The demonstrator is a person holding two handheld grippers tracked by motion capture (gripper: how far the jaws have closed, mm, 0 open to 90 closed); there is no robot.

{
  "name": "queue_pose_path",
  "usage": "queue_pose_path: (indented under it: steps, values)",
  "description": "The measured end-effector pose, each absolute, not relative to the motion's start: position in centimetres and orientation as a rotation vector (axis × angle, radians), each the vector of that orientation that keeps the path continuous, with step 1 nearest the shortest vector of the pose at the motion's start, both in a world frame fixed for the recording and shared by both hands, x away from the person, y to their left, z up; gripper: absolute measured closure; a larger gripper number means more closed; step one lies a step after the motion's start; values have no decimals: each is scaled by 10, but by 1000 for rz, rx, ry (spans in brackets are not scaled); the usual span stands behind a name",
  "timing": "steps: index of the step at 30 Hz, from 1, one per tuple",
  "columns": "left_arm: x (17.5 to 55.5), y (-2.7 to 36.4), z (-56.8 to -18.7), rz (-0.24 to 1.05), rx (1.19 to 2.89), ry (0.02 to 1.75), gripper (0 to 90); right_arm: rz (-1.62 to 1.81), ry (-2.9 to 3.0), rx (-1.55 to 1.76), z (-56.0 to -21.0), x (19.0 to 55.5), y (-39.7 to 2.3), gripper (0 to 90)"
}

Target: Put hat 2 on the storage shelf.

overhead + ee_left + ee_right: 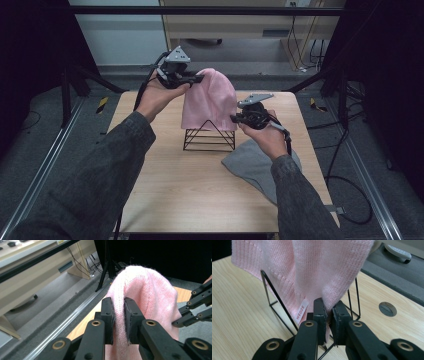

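Observation:
A pink knitted hat [210, 100] hangs over a black wire stand [209, 136] at the middle of the wooden table. My left gripper [197, 77] is shut on the hat's top, raised above the stand; in the left gripper view the knit [140, 295] is pinched between the jaws of that gripper [119, 317]. My right gripper [235, 119] is shut on the hat's lower right edge. In the right gripper view the pink fabric [312, 270] runs down into the jaws of that gripper [329, 315], a white label [302, 311] hangs beside them, and the stand's wires [269, 297] show behind.
A grey cloth [252, 167] lies on the table [190, 200] at the front right, under my right forearm. A dark frame bar [200, 11] crosses the back. Cables trail on the floor [345, 190] at the right. A round grommet [387, 309] sits in the tabletop.

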State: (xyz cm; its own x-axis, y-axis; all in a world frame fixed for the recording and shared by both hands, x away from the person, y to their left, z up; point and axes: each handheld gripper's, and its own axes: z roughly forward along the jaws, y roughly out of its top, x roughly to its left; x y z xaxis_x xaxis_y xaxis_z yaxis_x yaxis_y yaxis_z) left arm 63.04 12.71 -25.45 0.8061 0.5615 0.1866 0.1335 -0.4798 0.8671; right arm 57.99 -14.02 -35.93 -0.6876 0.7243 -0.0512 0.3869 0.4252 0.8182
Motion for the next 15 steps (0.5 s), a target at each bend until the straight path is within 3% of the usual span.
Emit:
queue_pose_path:
  steps: [15]
  values:
    - [616, 121, -279, 503, 2070, 495, 794, 1116, 2337, 976, -382, 578, -140, 830]
